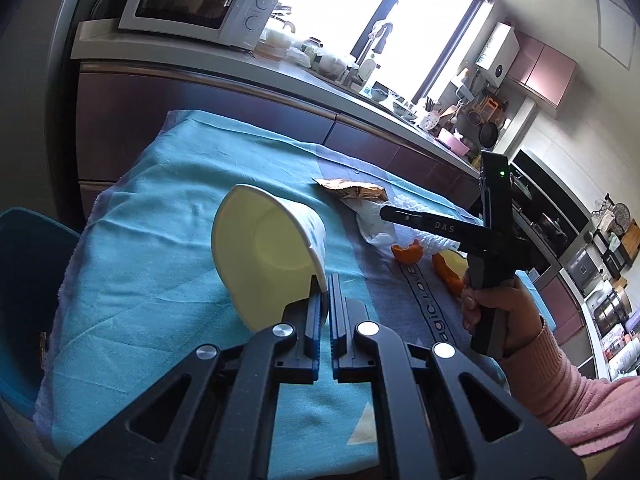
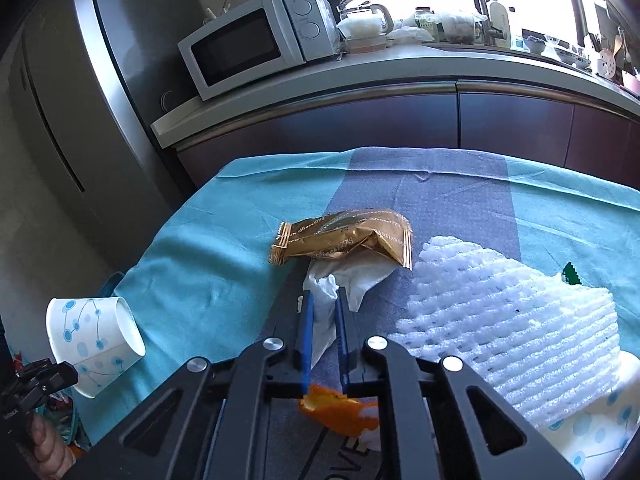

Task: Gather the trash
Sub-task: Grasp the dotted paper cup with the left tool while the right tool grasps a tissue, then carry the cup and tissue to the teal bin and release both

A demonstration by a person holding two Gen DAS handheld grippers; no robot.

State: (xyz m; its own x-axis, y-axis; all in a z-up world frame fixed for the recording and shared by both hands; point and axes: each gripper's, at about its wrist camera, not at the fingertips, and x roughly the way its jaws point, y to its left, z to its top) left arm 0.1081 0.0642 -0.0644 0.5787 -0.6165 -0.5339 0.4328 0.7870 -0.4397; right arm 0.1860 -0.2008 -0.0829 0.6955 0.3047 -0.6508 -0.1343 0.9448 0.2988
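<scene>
Desk [image 2: 208,272] under teal cloth with a grey central band; microwave [image 2: 256,44] on the kitchen counter beyond its far edge; foam fruit net [image 2: 504,320] toward the right edge, fully seen only in the right wrist view; paper cup [image 1: 268,248] tipped with its mouth toward the left camera, rim pinched between the nearly closed fingers of the left gripper [image 1: 325,296]; right view shows its blue dotted outside at the left edge; gold wrapper [image 2: 344,236] mid-desk, touching crumpled white tissue [image 2: 344,276]; right gripper [image 2: 323,304] fingers narrowly parted, clamping the tissue; orange peel [image 2: 340,408] beneath them, second peel piece [image 1: 448,272] visible in left view only.
</scene>
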